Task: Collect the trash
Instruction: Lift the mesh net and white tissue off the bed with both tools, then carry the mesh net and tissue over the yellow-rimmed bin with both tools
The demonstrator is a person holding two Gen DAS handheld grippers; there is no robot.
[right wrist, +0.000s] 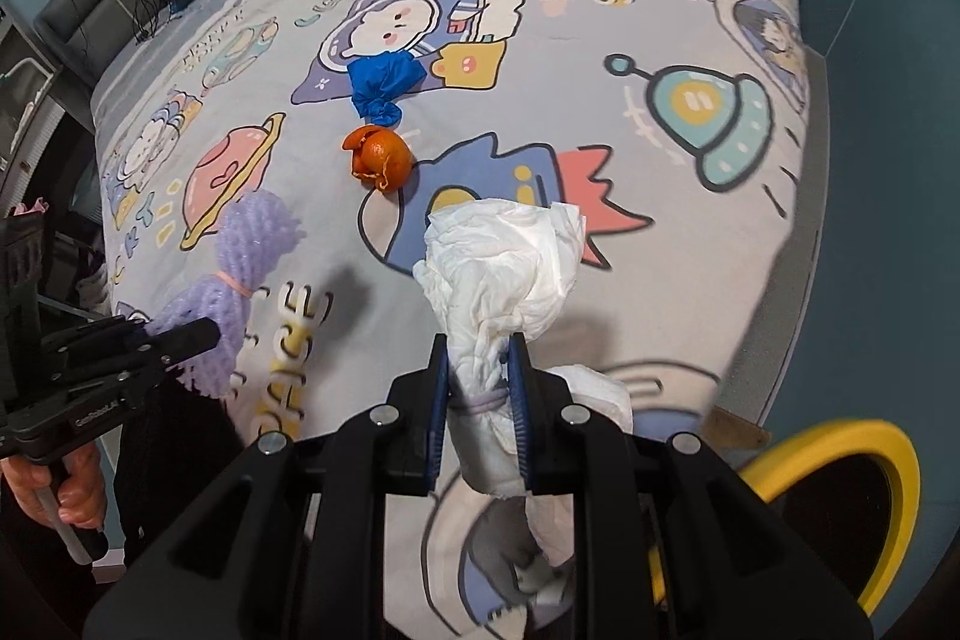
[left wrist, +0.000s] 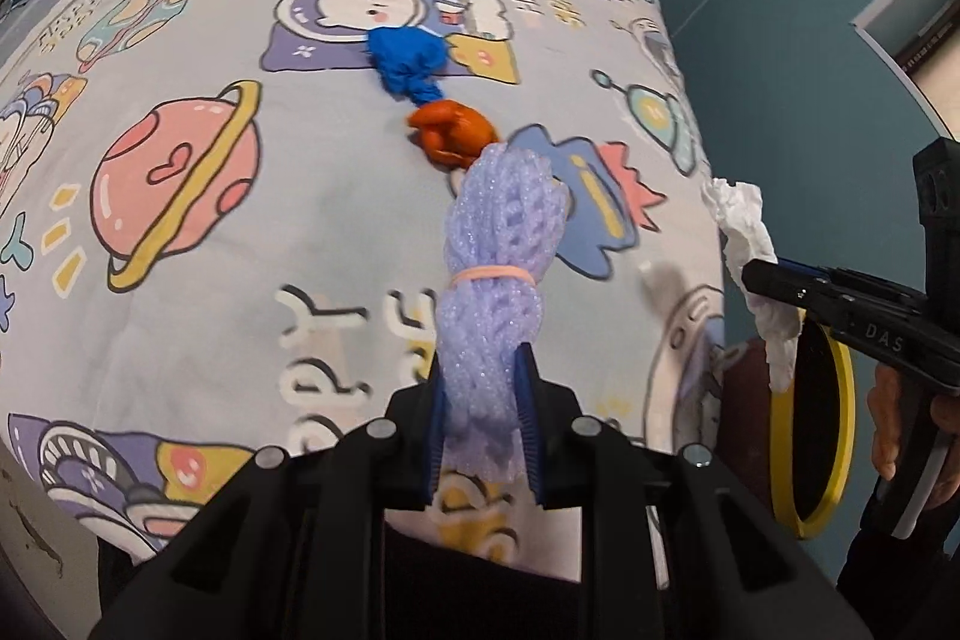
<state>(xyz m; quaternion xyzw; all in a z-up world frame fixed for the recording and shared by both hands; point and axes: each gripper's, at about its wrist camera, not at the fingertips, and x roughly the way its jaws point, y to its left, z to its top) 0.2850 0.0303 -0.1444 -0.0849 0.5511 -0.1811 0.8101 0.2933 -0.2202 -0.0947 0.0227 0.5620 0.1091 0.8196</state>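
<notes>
Trash: blue wad (left wrist: 407,61) and orange peel (left wrist: 454,133) touching near the bedsheet's (left wrist: 180,280) middle. Purple foam net (left wrist: 492,280), rubber-banded, pinched between left gripper (left wrist: 480,430) pads. White tissue (right wrist: 504,268) clamped in right gripper (right wrist: 480,412). Yellow-rimmed bin (right wrist: 840,496) beside the bed's near corner.

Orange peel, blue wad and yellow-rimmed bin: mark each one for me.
Orange peel (right wrist: 379,158): right wrist view, middle of the curled peel.
Blue wad (right wrist: 384,83): right wrist view, its crumpled upper body.
Yellow-rimmed bin (right wrist: 894,466): right wrist view, on the yellow rim.
</notes>
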